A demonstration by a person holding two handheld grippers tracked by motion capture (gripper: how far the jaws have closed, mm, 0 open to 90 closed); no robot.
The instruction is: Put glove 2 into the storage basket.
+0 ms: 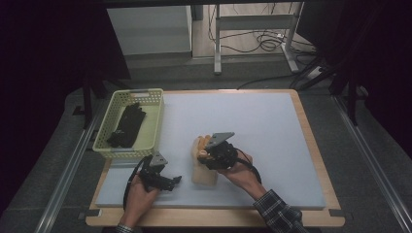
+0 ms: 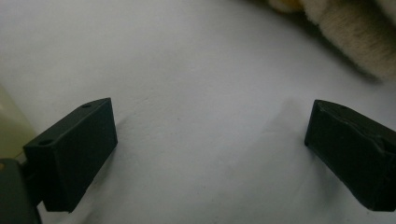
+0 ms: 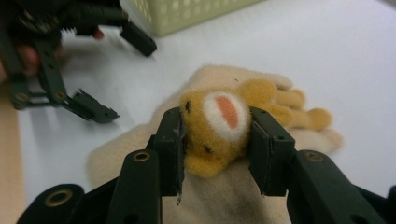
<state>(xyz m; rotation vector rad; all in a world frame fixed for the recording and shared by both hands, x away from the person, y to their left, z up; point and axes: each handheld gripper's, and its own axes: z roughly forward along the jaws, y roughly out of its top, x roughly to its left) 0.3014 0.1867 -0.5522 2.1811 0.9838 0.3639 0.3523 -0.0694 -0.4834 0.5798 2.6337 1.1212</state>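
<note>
High view showed the bench [image 1: 272, 145] covered by a pale grey mat, with a yellow-green basket [image 1: 153, 119] at its far left holding a dark glove [image 1: 127, 125].

Right gripper [image 1: 204, 154] sat near the middle of the mat, over a cream plush mitten [image 1: 201, 174] that lay flat, cuff towards the near edge. Right gripper view: the right gripper [image 3: 217, 140] had its two black jaws pressed against either side of a small yellow plush toy [image 3: 217, 133] with a white-and-orange patch; the fur bulged between the pads, so it was pinching the toy. The toy rested on top of the mitten [image 3: 140, 154], its limbs trailing off to the right of that view.

Left gripper [image 1: 171, 180] lay low on the mat at near left, just left of the mitten, pointing right. Left gripper view: its jaws stood spread wide with bare mat between them, nothing gripped; a corner of cream plush [image 2: 355, 32] showed beyond them.
</note>
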